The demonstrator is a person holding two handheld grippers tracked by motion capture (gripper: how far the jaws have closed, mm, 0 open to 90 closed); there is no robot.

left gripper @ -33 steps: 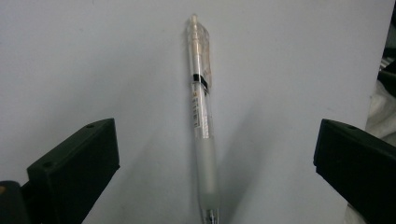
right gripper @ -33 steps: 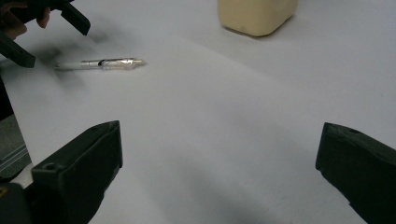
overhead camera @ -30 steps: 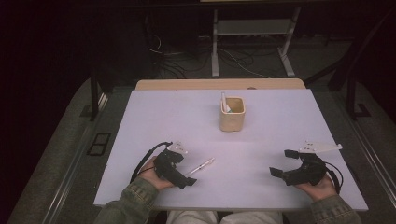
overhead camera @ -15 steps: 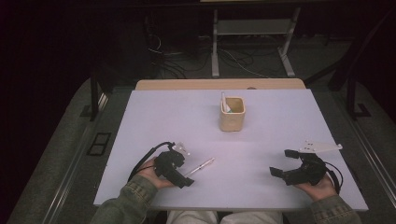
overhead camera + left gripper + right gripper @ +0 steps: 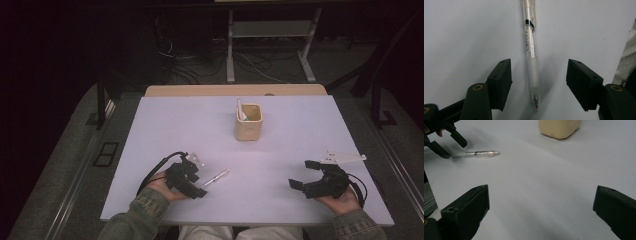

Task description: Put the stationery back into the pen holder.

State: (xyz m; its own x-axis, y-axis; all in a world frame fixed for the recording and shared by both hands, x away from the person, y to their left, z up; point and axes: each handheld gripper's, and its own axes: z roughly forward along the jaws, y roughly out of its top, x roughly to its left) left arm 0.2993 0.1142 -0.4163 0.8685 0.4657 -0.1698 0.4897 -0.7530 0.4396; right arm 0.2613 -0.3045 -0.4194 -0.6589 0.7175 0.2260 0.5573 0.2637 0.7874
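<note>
The left hand-held gripper (image 5: 537, 82) has just been closing; its jaws stand half-wide around the clear pen (image 5: 532, 62), not touching it. The pen lies on the surface (image 5: 300, 130) between them. The right hand-held gripper (image 5: 541, 212) gapes wide, well apart.

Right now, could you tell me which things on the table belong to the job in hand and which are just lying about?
In the job:
- clear pen, lying flat between the jaws of the left gripper, which have just been closing and do not touch it yet
- beige cup, already holding a white pen

Lying about:
- right gripper, open over bare table
</note>
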